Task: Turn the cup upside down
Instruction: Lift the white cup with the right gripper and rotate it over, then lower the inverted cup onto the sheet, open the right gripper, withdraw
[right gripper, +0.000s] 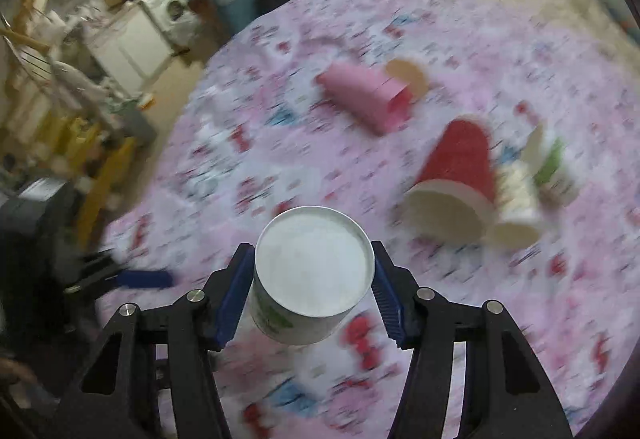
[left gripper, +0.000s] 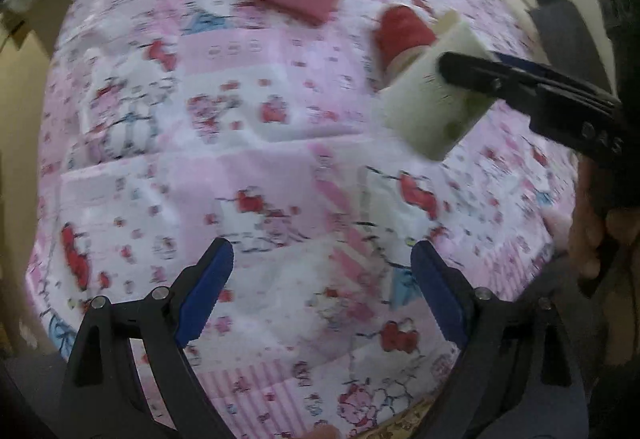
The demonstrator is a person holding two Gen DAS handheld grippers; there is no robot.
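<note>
Your right gripper (right gripper: 314, 293) is clamped on the white cup (right gripper: 310, 275), a blue pad pressed on each side, and holds it off the cloth with its flat closed base toward the camera; a green mark on its wall is too blurred to read. Your left gripper (left gripper: 322, 293) has its fingers spread wide with nothing between them, low over the pink cartoon-print cloth (left gripper: 280, 143). Ahead of the right gripper, a red cup (right gripper: 456, 179) lies on its side touching another white cup (right gripper: 516, 203), and farther off a pink cup (right gripper: 366, 101) lies beside a tan disc (right gripper: 408, 73). Left of the cloth the room shows a washing machine (right gripper: 170, 9) and white cabinets (right gripper: 128, 47).
</note>
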